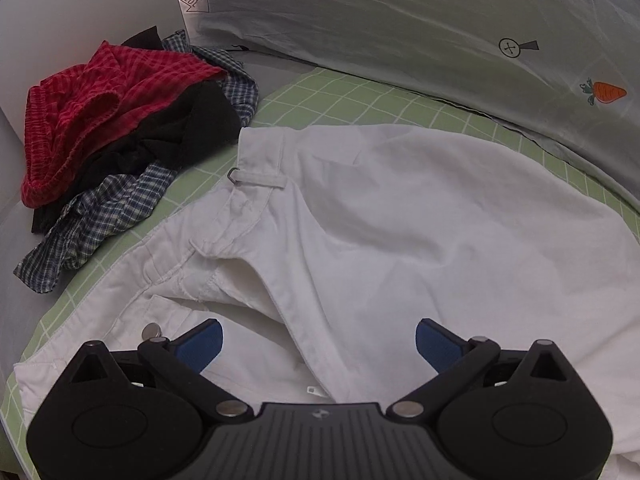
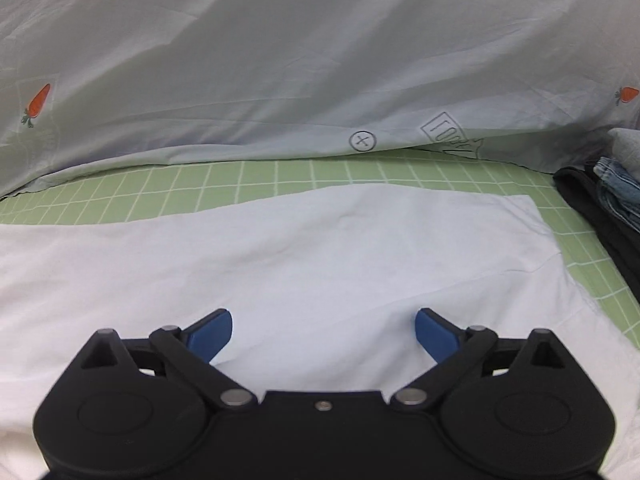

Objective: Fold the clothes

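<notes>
A pair of white trousers [image 1: 400, 216] lies spread across the green checked sheet [image 1: 352, 100] of a bed, filling the middle of the left wrist view. Its waistband, with a belt loop and a metal button [image 1: 152, 331], runs down the left-centre of that frame, and the fly stands open near the bottom. One leg appears to be laid over the other, so the trousers may already be folded once lengthwise, though the far layers are hard to separate. In the right wrist view the trouser legs [image 2: 320, 248] reach towards the right of the frame and end in a fairly straight hem edge at centre right.

The left gripper [image 1: 319, 342] hangs over the fly area at the bottom of its frame, released, with its blue pads wide apart and no cloth between them. The right gripper [image 2: 323, 332] is likewise released, spread above the legs at the bottom of its frame.

In the upper left of the left wrist view sits a loose heap of clothes [image 1: 120, 128], red check, black and blue check, plainly not folded. At the right edge of the right wrist view a neater stack of dark and denim clothes [image 2: 608, 196] looks folded. A pale quilt [image 2: 300, 52] with carrot prints fills the top of both frames.

By this showing, part of the work looks done, the trousers lack their crosswise folds, and the heap is left.
</notes>
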`<act>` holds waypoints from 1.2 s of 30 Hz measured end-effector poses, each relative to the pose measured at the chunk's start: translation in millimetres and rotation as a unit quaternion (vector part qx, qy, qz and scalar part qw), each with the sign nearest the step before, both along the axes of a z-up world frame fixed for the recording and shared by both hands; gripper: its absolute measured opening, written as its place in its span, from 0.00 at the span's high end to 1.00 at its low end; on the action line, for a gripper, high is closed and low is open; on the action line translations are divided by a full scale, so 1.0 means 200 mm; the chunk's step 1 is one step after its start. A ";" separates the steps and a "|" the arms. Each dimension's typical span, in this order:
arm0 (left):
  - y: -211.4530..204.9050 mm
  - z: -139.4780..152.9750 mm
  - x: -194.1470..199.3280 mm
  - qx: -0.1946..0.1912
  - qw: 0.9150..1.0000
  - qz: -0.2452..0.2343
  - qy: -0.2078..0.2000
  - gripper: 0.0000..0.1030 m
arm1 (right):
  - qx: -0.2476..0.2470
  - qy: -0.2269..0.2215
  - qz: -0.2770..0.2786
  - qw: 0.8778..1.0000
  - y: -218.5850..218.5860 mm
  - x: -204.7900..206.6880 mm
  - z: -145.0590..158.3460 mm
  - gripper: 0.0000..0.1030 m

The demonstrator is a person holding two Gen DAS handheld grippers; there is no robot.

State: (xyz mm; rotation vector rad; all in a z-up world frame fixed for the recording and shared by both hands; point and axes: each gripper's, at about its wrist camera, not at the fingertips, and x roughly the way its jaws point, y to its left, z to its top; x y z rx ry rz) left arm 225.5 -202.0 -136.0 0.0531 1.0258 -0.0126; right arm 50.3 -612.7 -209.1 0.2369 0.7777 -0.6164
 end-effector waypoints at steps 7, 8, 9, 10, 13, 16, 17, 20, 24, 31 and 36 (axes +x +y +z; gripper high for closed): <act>-0.19 -0.13 0.30 -0.008 0.998 -0.056 0.010 0.02 | 0.010 0.001 0.091 0.996 0.37 0.44 -0.09 0.01; -0.21 -0.15 0.34 -0.001 0.999 -0.053 0.011 0.02 | 0.004 0.008 0.096 0.995 0.40 0.48 -0.11 0.01; -0.22 -0.18 0.37 0.004 0.999 -0.045 0.012 0.02 | -0.001 0.017 0.095 0.995 0.42 0.52 -0.13 0.01; -0.22 -0.20 0.40 0.006 0.999 -0.037 0.013 0.01 | -0.007 0.025 0.090 0.996 0.43 0.55 -0.15 0.01; -0.23 -0.23 0.46 0.009 1.000 -0.025 0.006 0.00 | 0.013 0.015 0.072 0.997 0.41 0.58 -0.19 0.00; -0.23 -0.24 0.51 0.008 1.000 -0.016 -0.003 0.00 | 0.022 0.009 0.065 0.998 0.37 0.63 -0.20 0.00; -0.23 -0.24 0.53 0.008 1.000 -0.012 -0.006 0.00 | 0.021 0.008 0.065 0.998 0.37 0.65 -0.20 0.00; -0.24 -0.25 0.59 0.007 1.000 0.008 -0.005 0.00 | 0.021 0.009 0.065 0.998 0.34 0.73 -0.21 0.00; -0.24 -0.25 0.65 0.007 1.000 0.030 -0.002 0.00 | 0.022 0.013 0.060 0.998 0.31 0.83 -0.21 0.00; -0.23 -0.23 0.62 0.009 1.000 0.017 -0.010 0.00 | 0.013 0.035 0.059 0.998 0.27 0.90 -0.17 0.01; -0.17 -0.18 0.47 -0.005 1.000 -0.026 -0.013 0.01 | -0.036 0.025 0.063 0.997 0.34 0.60 -0.09 0.02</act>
